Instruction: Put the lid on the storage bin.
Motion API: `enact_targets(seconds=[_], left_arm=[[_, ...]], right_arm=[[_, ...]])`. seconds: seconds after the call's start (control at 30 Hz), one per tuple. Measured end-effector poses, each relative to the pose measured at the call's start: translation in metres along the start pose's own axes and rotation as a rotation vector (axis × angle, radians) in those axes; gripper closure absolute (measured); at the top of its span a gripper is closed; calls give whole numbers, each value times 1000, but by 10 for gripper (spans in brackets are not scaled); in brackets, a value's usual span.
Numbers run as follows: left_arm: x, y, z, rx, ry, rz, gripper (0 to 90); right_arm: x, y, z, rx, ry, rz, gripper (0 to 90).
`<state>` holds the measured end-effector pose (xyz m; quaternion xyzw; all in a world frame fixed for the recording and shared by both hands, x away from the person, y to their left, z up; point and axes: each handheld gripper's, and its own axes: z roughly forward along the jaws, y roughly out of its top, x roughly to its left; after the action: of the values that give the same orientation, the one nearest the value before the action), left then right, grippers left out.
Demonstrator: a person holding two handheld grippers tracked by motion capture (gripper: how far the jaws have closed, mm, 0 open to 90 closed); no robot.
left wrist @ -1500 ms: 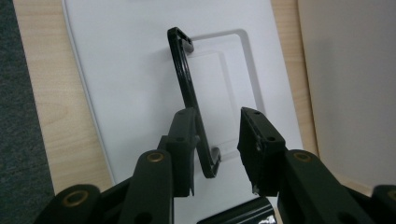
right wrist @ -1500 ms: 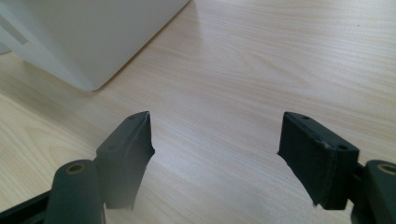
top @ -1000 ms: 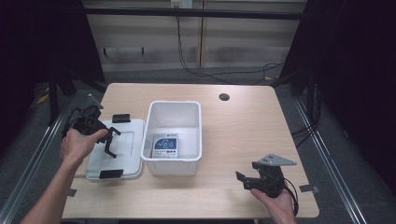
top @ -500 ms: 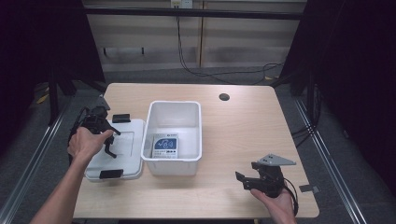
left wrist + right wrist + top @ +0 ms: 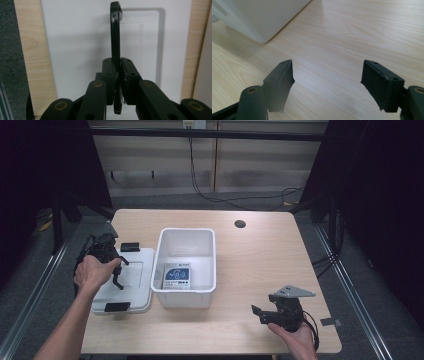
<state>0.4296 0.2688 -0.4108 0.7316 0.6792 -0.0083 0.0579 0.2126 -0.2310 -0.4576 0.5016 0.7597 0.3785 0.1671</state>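
Note:
My left gripper hovers over a white lid lying left of the white bin. It is shut on a thin black flat piece, seen edge-on and pointing away from the jaws, which have just been closing on it. In the high view the piece hangs over the lid. My left gripper presses both pads against it. My right gripper rests at the table's front right. In its own view my right gripper stands open above bare wood.
A printed card lies inside the bin. Black clips sit at the lid's far and near ends. A round hole is in the table's far right. The bin's corner is ahead and left of the right gripper.
The left hand has shifted slightly over the lid, with the black piece still at its jaws. The right gripper has not moved.

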Motion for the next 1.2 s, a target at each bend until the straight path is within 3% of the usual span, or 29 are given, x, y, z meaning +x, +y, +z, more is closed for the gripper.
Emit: enact_targets(seconds=[0.2,0.83,1.2], left_arm=[[0,0,-1,-6,-1,18,850],[3,1,-12,-12,-8,10,851],[11,0,-27,-33,-56,3,851]], right_arm=[[0,0,0,3,6,-2,250],[0,-1,2,24,10,-1,249],[0,-1,2,29,6,-1,248]])
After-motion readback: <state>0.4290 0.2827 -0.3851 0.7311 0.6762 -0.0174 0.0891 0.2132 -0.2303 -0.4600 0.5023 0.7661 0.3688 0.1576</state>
